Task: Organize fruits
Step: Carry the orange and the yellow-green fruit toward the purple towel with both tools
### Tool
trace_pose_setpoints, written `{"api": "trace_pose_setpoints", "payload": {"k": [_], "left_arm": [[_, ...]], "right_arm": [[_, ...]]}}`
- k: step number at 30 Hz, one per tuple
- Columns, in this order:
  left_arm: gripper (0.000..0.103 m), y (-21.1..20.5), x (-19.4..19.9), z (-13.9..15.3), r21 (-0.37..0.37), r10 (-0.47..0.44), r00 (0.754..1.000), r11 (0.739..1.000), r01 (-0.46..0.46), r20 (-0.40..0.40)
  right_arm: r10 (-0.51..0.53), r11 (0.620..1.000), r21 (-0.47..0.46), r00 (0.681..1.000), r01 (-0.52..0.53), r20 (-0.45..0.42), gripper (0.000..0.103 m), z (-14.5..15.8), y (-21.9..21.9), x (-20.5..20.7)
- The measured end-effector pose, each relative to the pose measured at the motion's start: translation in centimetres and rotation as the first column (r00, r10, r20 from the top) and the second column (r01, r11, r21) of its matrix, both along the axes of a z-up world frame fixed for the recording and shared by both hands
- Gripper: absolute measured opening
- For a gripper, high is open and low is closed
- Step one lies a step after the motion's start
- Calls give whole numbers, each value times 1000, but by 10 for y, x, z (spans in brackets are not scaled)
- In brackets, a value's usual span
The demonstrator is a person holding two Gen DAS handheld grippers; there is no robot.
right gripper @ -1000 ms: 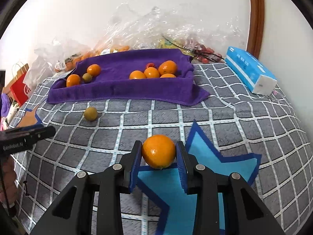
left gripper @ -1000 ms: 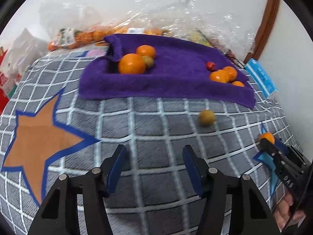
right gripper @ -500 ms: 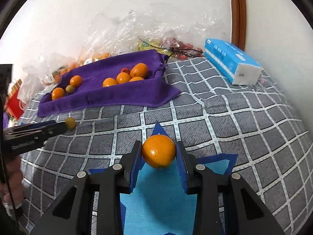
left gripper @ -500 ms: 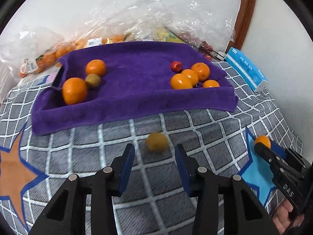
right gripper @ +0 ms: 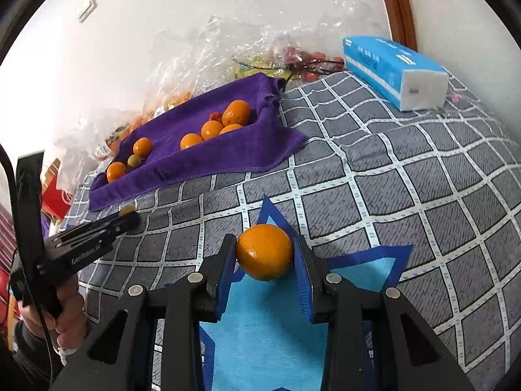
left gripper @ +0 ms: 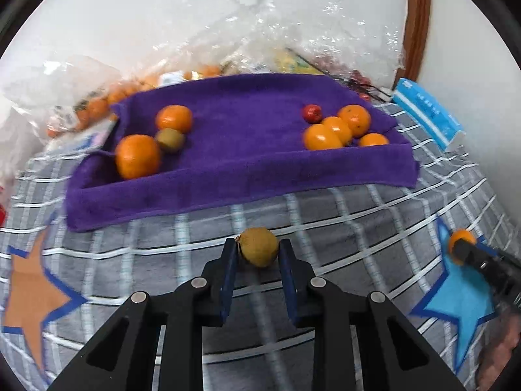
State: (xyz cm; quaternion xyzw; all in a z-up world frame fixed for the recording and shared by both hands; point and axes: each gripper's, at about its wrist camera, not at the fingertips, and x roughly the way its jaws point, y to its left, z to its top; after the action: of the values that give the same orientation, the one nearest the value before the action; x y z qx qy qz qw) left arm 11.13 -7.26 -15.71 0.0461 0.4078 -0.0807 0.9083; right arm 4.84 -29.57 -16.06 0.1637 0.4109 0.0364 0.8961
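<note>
My left gripper (left gripper: 257, 251) is shut on a small yellow-green fruit (left gripper: 259, 250) just above the grey checked cloth, in front of the purple towel (left gripper: 241, 166). On the towel lie two oranges and a green fruit (left gripper: 169, 139) at the left, and several oranges with a small red fruit (left gripper: 311, 113) at the right. My right gripper (right gripper: 264, 254) is shut on an orange (right gripper: 264, 251) over a light blue star patch (right gripper: 270, 322). The right wrist view shows the left gripper (right gripper: 125, 216) at the left, with the towel (right gripper: 208, 150) beyond it.
Clear plastic bags (left gripper: 260, 32) with more fruit are piled against the wall behind the towel. A blue tissue pack (right gripper: 390, 71) lies at the far right. An orange star patch (left gripper: 29, 299) marks the cloth at the left. A person's hand (right gripper: 62, 316) holds the left gripper's handle.
My left gripper moved right to the yellow-green fruit and closed on it. My right gripper swung rightwards with the orange still held, so the towel now lies further left in its view.
</note>
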Motion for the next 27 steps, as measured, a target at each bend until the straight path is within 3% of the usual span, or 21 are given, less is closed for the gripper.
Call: {"api": "trace_pose_setpoints", "payload": {"k": [5, 12, 21, 27], "left_arm": [[25, 31, -8, -1, 9, 76, 997, 997, -76, 1], [25, 67, -17, -4, -92, 156, 988, 983, -157, -19], [25, 68, -25, -2, -140, 90, 996, 986, -91, -9], [25, 76, -34, 9, -103, 76, 997, 992, -75, 6]], "right_arm": [[35, 999, 6, 999, -35, -4, 35, -1, 3, 1], [103, 995, -13, 995, -103, 7, 35, 1, 14, 0], [82, 985, -149, 997, -83, -10, 35, 2, 29, 1], [29, 984, -172, 999, -34, -33, 35, 3, 31, 5]]}}
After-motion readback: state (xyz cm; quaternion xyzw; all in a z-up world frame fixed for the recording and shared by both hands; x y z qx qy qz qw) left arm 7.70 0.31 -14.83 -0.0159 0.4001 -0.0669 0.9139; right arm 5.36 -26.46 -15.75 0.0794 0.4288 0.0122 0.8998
